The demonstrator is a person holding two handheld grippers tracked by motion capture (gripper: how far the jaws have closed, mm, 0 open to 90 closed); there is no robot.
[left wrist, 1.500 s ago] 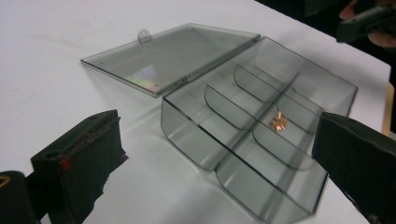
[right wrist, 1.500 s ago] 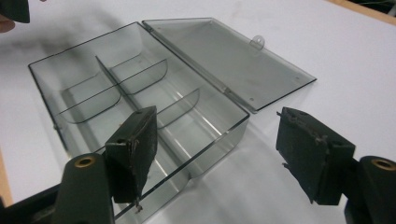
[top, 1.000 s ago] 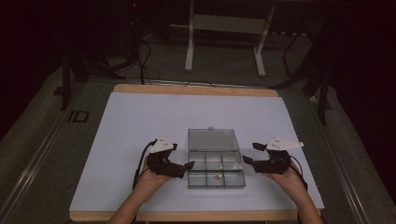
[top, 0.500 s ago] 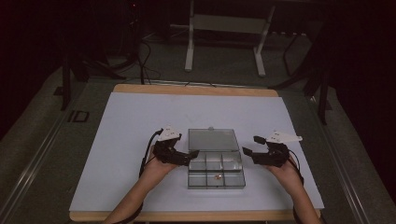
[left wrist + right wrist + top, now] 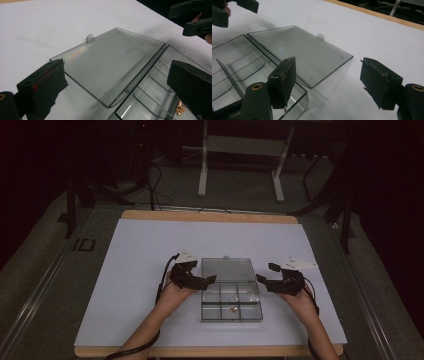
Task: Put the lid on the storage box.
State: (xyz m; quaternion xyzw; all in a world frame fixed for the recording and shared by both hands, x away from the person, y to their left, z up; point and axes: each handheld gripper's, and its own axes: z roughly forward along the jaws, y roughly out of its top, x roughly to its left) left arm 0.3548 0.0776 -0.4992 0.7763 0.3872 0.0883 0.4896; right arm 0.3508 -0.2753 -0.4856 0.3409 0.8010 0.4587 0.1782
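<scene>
A: So, jaw state? Left gripper [image 5: 209,279] spread wide, nothing between the pads; in its own view it frames the near corner of the lid. Right gripper [image 5: 260,280] also spread, empty.

B: Where's the clear plastic compartment box [image 5: 231,304]?

A: Between the two grippers on the white table cover [image 5: 130,270], near the person's edge. Its clear hinged lid [image 5: 227,269] is folded flat back on the far side, small latch tab [image 5: 90,38] pointing away.

B: Why flank it?

A: My guess: one gripper each side of the hinge line, ready to work on the lid or tray. Small coppery bits [image 5: 180,109] sit in one front compartment, so moves should be gentle.
</scene>
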